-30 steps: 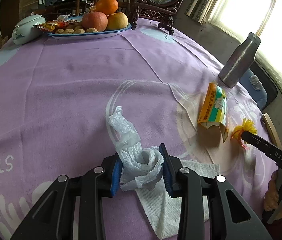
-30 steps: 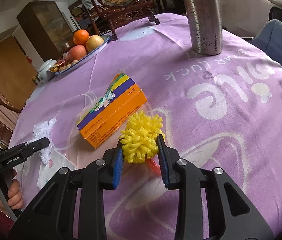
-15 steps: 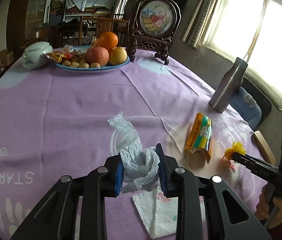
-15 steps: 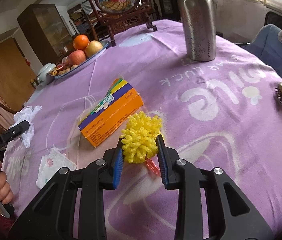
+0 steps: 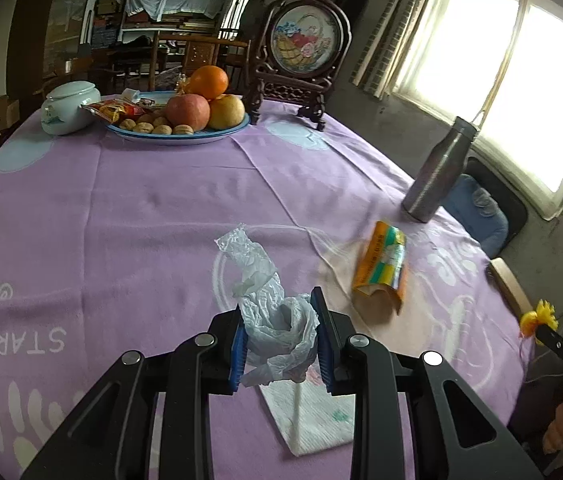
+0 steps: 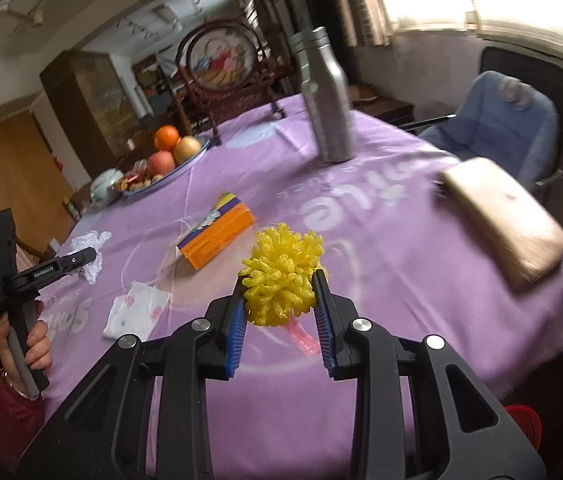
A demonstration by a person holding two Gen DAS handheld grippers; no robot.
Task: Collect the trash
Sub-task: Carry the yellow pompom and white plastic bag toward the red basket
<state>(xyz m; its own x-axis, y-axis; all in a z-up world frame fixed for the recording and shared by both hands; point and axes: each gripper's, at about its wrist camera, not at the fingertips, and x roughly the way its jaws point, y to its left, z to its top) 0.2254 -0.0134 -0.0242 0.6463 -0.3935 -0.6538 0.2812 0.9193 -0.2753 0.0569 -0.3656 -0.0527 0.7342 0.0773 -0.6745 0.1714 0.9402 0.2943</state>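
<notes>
Round table under a purple printed tablecloth [image 5: 153, 200]. Bright window [image 5: 521, 80] on the right wall, daylight blown out, curtain edge beside it. Blue padded chair [image 6: 497, 128] at the table's far side below the window. Carved dark wood stand with a round embroidered panel [image 5: 305, 40] at the table's back. Cluttered shelves [image 5: 161, 12] behind, wooden chairs, tall wooden cabinet [image 6: 85, 104], light-coloured ceiling.

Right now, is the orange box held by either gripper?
No: the orange box lies on the tablecloth; the right gripper clamps yellow foam netting.
</notes>
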